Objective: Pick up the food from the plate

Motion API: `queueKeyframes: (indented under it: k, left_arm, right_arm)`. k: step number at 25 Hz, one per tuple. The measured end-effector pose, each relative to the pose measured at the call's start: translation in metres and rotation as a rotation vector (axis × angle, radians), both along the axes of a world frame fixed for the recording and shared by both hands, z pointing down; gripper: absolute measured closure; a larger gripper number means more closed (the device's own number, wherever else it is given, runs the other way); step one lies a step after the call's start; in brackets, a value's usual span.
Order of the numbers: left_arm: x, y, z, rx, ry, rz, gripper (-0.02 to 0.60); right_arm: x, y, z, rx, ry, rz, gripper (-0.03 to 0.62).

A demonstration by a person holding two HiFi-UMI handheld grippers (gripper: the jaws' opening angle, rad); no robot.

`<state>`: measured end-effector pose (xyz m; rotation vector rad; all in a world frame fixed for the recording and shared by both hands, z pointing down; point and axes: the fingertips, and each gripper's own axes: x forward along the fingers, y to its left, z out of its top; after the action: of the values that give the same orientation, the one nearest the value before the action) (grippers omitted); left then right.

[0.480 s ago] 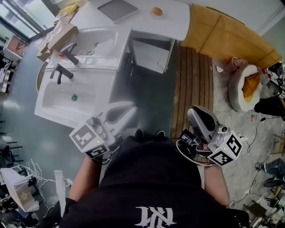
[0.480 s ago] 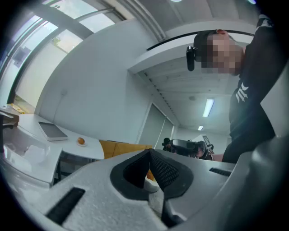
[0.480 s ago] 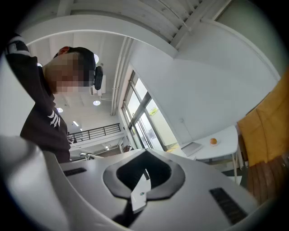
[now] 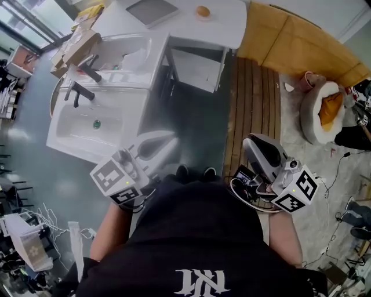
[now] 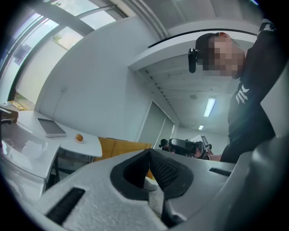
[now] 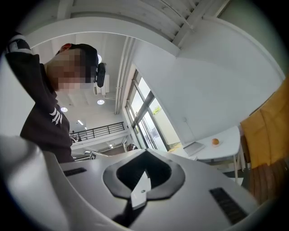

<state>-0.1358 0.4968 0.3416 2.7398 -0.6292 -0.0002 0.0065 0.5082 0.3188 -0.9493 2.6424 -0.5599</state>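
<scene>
1. Food (image 4: 203, 10), a small round orange piece, is in neither gripper. It sits on a little plate (image 4: 203, 17) on the white table (image 4: 232, 26), well away from both tools.
2. The left gripper (image 5: 149, 152) has its jaws pressed together, dark pads meeting at the tips, with nothing between them.
3. The right gripper (image 6: 145, 154) is closed in the same way and is empty too.
4. In the head view both grippers are held low, close to the person's dark shirt (image 4: 197, 238), one on each side.
5. Just beyond the left gripper stands a white sink (image 4: 72, 136) with only its drain showing in the bowl. A second sink (image 4: 142, 72) lies behind it, and each has a black tap.
6. To the right, past the wooden floor strip (image 4: 252, 98), a round white bed (image 4: 310, 125) holds an orange cushion (image 4: 329, 110).
7. On the table beside the plate lies a flat grey slab (image 4: 152, 10).
</scene>
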Motion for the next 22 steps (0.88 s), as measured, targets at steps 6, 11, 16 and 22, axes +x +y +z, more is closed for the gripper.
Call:
queueKeyframes:
  k: [6,11,16,22]
  left_arm:
    - [0.019,0.005,0.001,-0.012,-0.015,-0.022,0.577]
    - [0.039,0.011,0.01,-0.035,-0.001,-0.054,0.577]
    - [0.045,0.005,0.016,-0.055,-0.004,-0.053,0.577]
    - [0.041,-0.029,0.032,-0.098,0.04,-0.036,0.577]
  right_arm:
    - [0.038,-0.003,-0.008,0.019,-0.081,0.021,0.591]
    - [0.068,-0.004,0.0,-0.004,-0.135,0.001,0.591]
    - [0.071,-0.012,0.012,-0.024,-0.106,-0.005,0.591]
    - [0.066,-0.04,0.026,-0.053,-0.055,0.013,0.591]
